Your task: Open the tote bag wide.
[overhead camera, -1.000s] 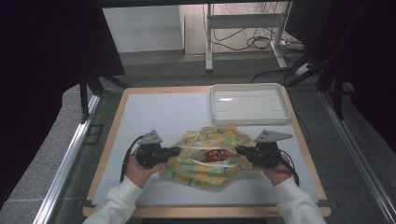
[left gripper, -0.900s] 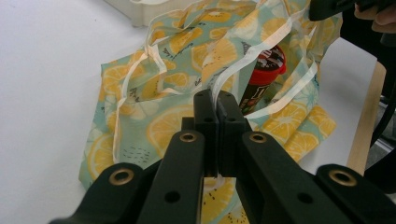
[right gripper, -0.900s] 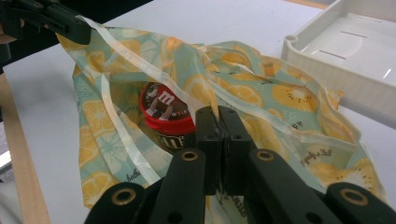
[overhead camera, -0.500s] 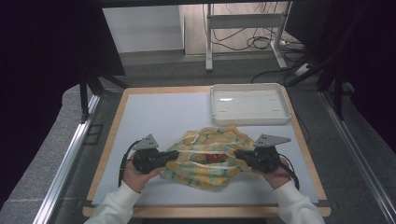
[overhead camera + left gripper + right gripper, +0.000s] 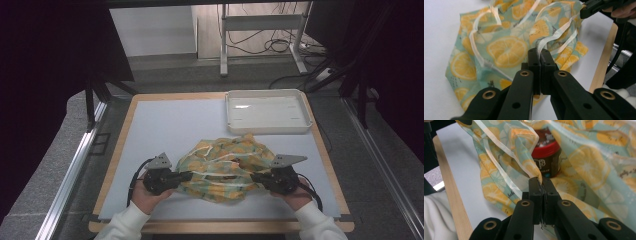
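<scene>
Left gripper (image 5: 182, 176) jaws clenched on the lemon-print bag (image 5: 225, 167); right gripper (image 5: 256, 177) jaws likewise; both hands low in the frame's bottom.

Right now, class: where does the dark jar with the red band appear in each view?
High view: jar, a dark-red spot inside the citrus-print bag, centre.
Left gripper view: not in it.
Right gripper view: jar, upper centre, above the jaws.
Shared landmark: the bag.
</scene>
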Demonstrator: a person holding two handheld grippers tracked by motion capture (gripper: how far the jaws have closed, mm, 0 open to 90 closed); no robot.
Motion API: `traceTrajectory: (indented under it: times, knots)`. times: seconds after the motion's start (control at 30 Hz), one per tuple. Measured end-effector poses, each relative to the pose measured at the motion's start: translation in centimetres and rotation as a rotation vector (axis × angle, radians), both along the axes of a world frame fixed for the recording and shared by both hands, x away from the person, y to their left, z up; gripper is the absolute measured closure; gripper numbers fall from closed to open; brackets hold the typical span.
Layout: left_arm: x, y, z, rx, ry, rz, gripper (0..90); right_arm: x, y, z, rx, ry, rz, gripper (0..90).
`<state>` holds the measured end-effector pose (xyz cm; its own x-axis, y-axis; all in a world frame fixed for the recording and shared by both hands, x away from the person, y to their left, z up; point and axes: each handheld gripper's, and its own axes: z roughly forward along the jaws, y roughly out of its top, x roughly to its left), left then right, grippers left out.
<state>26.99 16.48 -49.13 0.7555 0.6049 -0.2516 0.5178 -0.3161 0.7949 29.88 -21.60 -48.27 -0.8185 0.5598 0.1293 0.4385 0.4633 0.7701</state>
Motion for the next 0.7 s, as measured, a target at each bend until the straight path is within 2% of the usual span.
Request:
traceTrajectory:
  times: [0.23,0.7]
  knots:
    - [0.0,0.0,-1.1,0.016,0.036,-0.001,89.6,-0.3,0.2,-0.7,-0.032,0.025,0.018,87.0]
    - [0.2,-0.4,-3.1,0.083,0.094,-0.002,89.7,-0.3,0.5,-2.6,-0.103,0.073,0.047,87.1]
